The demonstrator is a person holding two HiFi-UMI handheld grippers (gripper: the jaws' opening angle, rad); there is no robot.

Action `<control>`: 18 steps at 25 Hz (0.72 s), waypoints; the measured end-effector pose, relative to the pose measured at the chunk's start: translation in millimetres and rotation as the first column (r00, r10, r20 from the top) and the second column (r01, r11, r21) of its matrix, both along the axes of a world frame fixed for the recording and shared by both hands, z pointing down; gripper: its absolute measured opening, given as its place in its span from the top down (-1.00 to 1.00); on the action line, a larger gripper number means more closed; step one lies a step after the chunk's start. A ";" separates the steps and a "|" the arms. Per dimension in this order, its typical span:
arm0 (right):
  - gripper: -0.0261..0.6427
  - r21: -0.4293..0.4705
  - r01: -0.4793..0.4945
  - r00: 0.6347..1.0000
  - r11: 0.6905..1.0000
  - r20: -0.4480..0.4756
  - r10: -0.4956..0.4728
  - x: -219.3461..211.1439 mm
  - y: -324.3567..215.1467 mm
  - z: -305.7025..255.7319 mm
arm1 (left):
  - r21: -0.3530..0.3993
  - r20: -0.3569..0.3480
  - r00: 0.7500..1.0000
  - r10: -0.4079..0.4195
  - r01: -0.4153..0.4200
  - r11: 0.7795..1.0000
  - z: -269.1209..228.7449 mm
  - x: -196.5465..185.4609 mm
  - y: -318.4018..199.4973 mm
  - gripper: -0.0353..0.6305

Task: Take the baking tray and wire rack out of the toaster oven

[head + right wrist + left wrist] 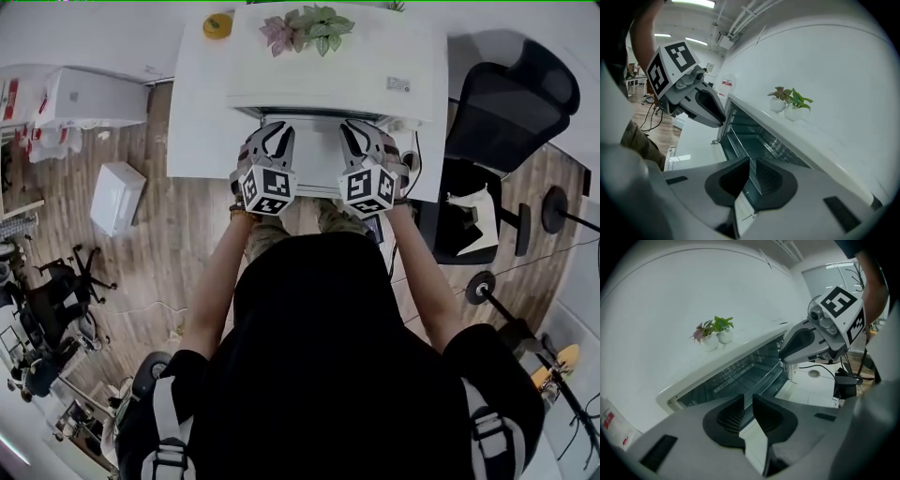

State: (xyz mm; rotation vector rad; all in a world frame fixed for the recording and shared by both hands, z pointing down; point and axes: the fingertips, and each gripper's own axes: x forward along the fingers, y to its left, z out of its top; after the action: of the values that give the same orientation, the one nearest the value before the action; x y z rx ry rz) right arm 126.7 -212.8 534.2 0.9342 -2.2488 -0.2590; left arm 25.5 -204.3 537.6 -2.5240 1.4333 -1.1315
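Observation:
The white toaster oven [375,70] stands on a white table, its door [319,164] folded down towards me. Inside the cavity the wire rack's bars [736,369] show, with a rimmed baking tray [739,140] at about the same level. My left gripper [274,131] and right gripper [356,129] hover side by side just above the open door, apart from the oven. In the left gripper view the left gripper [748,404] is shut with nothing in it. In the right gripper view the right gripper [751,169] is likewise shut and empty.
Two small potted plants [309,28] sit on the oven's top. A yellow tape roll [217,25] lies at the back of the table [199,122]. A black office chair [511,94] stands at the right, white boxes [117,197] on the floor at the left.

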 end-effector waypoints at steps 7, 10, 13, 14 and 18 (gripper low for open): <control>0.80 0.023 0.016 0.995 1.000 -0.097 -0.014 0.3 -13.5 23.7 | 0.006 0.047 0.998 0.051 -0.052 0.999 24.0 7.7 -17.7 0.69; 0.76 0.037 0.038 0.989 0.999 -0.145 -0.032 -3.7 -17.8 29.7 | 0.001 0.057 0.997 0.054 -0.054 0.999 34.1 7.8 -25.4 0.67; 0.68 0.033 0.065 0.977 0.997 -0.204 -0.057 -7.7 -23.7 39.2 | -0.002 0.074 0.996 0.049 -0.049 0.999 39.8 6.5 -33.4 0.67; 0.65 0.023 0.062 0.975 0.998 -0.215 -0.056 -8.2 -25.7 43.1 | -0.007 0.078 0.996 0.047 -0.047 0.999 41.7 5.9 -34.8 0.67; 0.61 -0.023 -0.011 0.977 1.000 -0.215 0.006 -5.8 -39.5 54.9 | -0.039 0.097 0.994 0.045 -0.041 0.998 50.0 2.9 -43.2 0.66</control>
State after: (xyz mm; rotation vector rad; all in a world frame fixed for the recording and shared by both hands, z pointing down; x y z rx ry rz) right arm 120.9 -252.3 589.2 0.8600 -2.0446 -0.3139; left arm 28.5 -247.5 587.6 -2.4717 1.3411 -1.2666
